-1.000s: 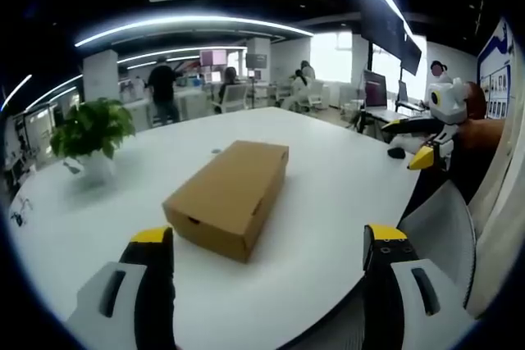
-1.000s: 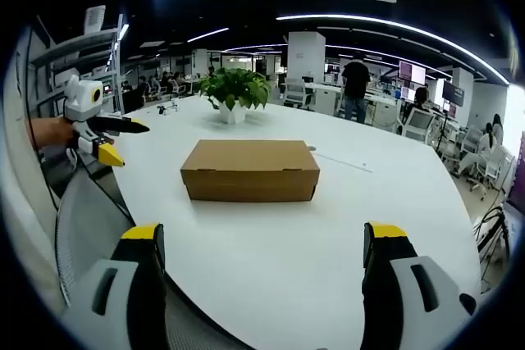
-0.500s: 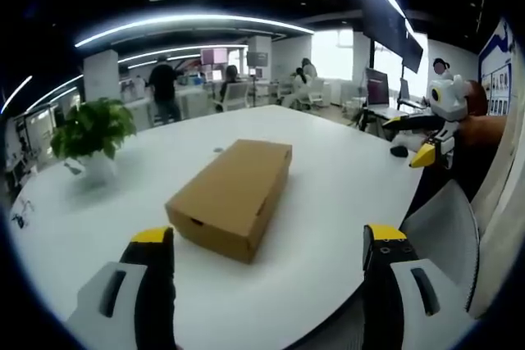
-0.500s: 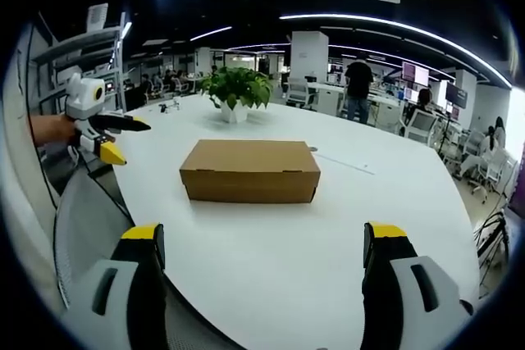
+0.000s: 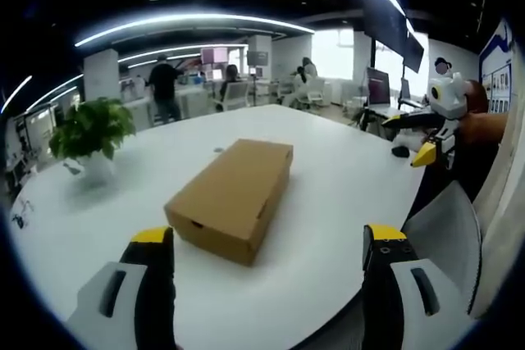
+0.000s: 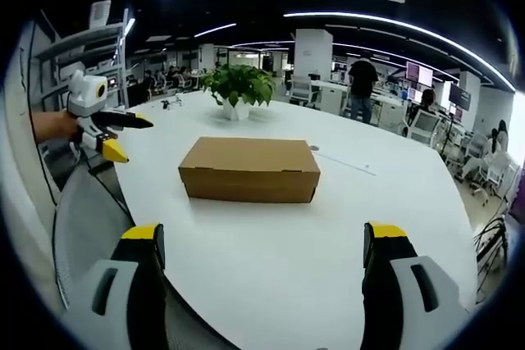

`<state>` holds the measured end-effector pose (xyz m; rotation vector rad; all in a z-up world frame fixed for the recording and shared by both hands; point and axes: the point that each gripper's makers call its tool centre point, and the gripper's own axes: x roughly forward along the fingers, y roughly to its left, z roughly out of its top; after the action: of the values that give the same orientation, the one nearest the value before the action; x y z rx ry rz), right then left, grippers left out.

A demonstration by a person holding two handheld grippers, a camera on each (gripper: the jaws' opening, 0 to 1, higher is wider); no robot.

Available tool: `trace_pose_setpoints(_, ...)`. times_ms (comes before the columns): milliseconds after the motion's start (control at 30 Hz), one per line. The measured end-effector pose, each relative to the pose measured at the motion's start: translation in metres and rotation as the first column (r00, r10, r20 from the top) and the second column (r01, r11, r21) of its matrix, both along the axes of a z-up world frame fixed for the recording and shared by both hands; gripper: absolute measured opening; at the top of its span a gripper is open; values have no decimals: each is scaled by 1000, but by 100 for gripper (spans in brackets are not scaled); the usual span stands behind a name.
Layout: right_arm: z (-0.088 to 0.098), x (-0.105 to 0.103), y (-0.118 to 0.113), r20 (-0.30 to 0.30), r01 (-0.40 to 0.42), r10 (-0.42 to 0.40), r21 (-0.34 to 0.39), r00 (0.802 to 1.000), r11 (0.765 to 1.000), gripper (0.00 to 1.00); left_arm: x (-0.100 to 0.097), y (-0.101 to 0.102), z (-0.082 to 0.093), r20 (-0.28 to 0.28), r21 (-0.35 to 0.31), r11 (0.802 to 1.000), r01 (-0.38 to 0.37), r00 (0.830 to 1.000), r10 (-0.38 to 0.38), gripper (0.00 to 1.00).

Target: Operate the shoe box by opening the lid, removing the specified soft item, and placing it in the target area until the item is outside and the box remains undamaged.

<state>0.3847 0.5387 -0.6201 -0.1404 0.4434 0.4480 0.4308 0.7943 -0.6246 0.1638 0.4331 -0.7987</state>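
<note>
A closed brown cardboard shoe box (image 5: 231,197) (image 6: 249,169) lies flat near the middle of the white tabletop (image 5: 328,178) (image 6: 328,243), lid down, nothing touching it; a potted green plant (image 5: 90,133) (image 6: 238,88) stands further along the tabletop, well apart from the box. In the left gripper view the left tool (image 5: 267,243) sits short of the box with its yellow-tipped jaws spread wide and nothing between them, while the right tool (image 5: 426,133) hangs off the tabletop's edge, jaws apart; in the right gripper view the right tool is likewise released (image 6: 262,243), facing the box's long side, and the left tool (image 6: 111,133) shows at the side, parted, held in a hand (image 6: 51,125). People stand among office desks behind.
</note>
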Motion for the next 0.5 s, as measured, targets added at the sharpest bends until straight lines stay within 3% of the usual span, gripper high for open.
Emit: trace_pose_setpoints(500, -6, 10, -2, -12, -29, 29, -6, 999, 1000, 96, 2, -2, -7, -11, 2, 1000, -29, 1000, 29, 96)
